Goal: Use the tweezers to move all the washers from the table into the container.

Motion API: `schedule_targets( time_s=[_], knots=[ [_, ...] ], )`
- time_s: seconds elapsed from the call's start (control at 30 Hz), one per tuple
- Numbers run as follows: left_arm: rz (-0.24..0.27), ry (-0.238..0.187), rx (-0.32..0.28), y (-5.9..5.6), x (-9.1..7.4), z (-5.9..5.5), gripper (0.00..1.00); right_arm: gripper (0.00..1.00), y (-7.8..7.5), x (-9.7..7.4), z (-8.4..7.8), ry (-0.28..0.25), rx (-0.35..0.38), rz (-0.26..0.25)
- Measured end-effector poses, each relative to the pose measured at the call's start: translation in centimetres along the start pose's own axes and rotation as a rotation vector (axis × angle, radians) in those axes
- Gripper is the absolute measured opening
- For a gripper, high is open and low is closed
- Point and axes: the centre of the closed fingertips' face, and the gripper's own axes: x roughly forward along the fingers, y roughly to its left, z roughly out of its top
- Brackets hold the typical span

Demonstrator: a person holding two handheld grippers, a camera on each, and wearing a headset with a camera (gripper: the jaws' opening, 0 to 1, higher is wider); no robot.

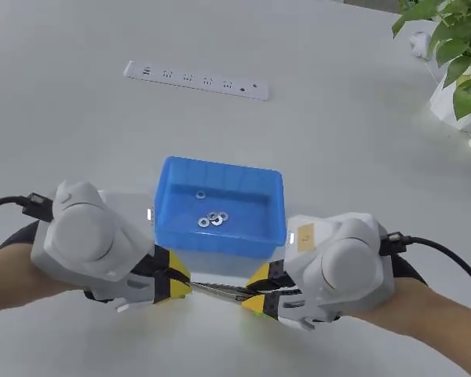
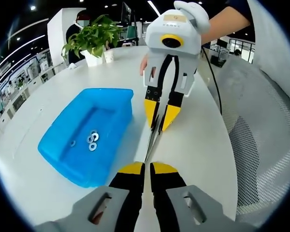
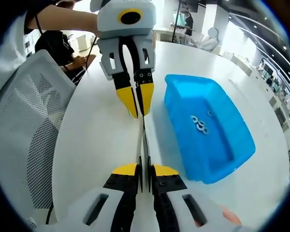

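Observation:
A blue container [image 1: 218,168] stands on the white table just beyond both grippers, with several washers [image 1: 212,218] lying in it. Slim metal tweezers [image 1: 220,290] lie level between the two grippers, which face each other. My left gripper [image 1: 182,284] is shut on one end and my right gripper [image 1: 253,294] is shut on the other. The left gripper view has its own jaws [image 2: 148,169] closed on the tweezers [image 2: 153,137], the container [image 2: 72,166] and washers [image 2: 92,140] to the left. In the right gripper view the gripper [image 3: 144,170] pinches the tweezers [image 3: 143,137] beside the container [image 3: 217,169].
A white power strip [image 1: 196,80] lies farther back on the table. A potted plant [image 1: 455,55] stands at the far right corner, next to a small white object [image 1: 418,41]. A grey mesh chair [image 3: 24,125] sits off the table's near edge.

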Motion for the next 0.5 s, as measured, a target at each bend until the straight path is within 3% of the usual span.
schedule_targets(
  time_s=[0.23,0.37,0.5],
  knots=[
    [0.037,0.003,-0.018,0.3,-1.1,-0.1,0.09,0.12,-0.6,-0.8,0.7,-0.031,0.019,-0.030],
    [0.055,0.023,-0.026,0.0,-2.0,-0.8,0.09,0.12,-0.5,-1.2,0.7,-0.037,0.023,-0.039],
    [0.089,0.014,-0.056,-0.3,-3.0,-1.0,0.09,0.12,-0.3,-2.0,0.7,-0.050,0.040,-0.063]
  ],
)
